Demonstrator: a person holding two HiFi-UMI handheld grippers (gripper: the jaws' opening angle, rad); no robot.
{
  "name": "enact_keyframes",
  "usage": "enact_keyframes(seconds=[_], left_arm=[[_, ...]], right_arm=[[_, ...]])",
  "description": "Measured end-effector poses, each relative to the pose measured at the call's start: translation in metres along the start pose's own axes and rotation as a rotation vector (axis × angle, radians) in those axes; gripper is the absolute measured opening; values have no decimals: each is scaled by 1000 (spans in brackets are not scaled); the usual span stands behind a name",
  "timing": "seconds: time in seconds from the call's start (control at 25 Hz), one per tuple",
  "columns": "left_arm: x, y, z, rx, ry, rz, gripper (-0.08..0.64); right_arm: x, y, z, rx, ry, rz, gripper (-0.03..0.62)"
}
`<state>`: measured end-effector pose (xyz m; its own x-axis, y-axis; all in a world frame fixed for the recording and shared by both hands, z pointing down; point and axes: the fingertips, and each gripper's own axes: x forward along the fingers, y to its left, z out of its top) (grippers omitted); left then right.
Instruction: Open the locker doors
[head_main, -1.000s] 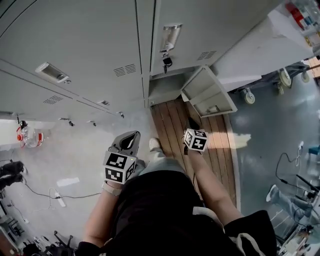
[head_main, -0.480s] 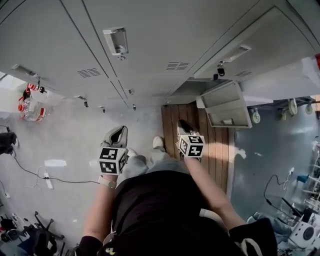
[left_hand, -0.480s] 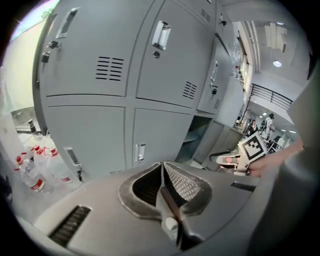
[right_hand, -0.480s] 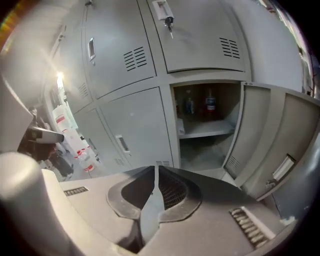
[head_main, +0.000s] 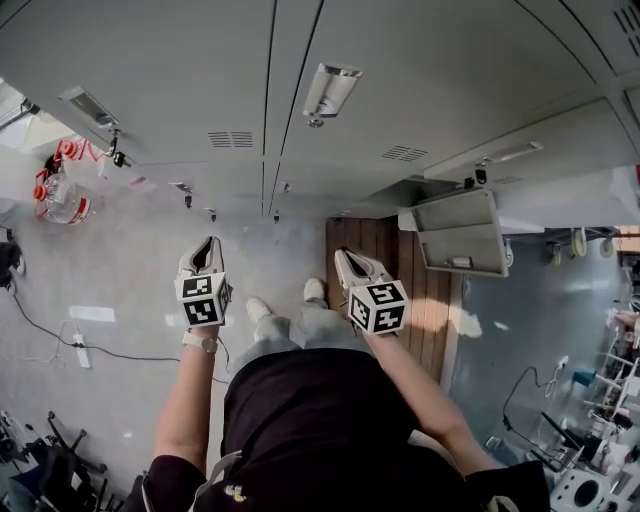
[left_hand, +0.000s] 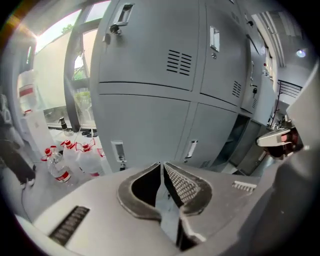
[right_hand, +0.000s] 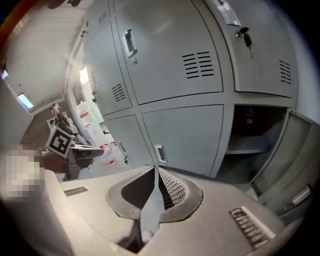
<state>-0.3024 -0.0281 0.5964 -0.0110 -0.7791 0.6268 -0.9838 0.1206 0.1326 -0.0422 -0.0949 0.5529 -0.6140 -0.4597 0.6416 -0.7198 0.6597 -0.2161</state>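
Two grippers shut and empty, one bottom locker door open on our right.

We hold the left gripper (head_main: 209, 243) and the right gripper (head_main: 341, 254) low in front of the grey lockers (head_main: 200, 70), both pointed at the bottom row and touching nothing. The left jaws are pressed together with nothing between them, and the right jaws meet at the tips, empty too. Ahead and right of the right gripper, the open door (head_main: 460, 232) stands swung out beside the wooden planks (head_main: 365, 245), and its compartment (right_hand: 252, 132) shows dark inside. Just left of that, the closed door (right_hand: 185, 135) faces us with its handle (right_hand: 159, 153) right above the right jaws. A key (right_hand: 244, 33) hangs in an upper door's lock. Off to our left, red-capped bottles (head_main: 60, 200) sit on the floor beside the lockers.
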Motion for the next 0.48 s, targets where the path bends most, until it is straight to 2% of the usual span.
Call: enact_keyframes(seconds=[0.28, 0.48], left_arm=[[34, 77, 0, -83, -15, 117, 20], [62, 112, 8, -88, -21, 155, 21]], right_arm=[[10, 56, 10, -53, 30, 77, 51], [15, 80, 9, -60, 47, 90, 51]])
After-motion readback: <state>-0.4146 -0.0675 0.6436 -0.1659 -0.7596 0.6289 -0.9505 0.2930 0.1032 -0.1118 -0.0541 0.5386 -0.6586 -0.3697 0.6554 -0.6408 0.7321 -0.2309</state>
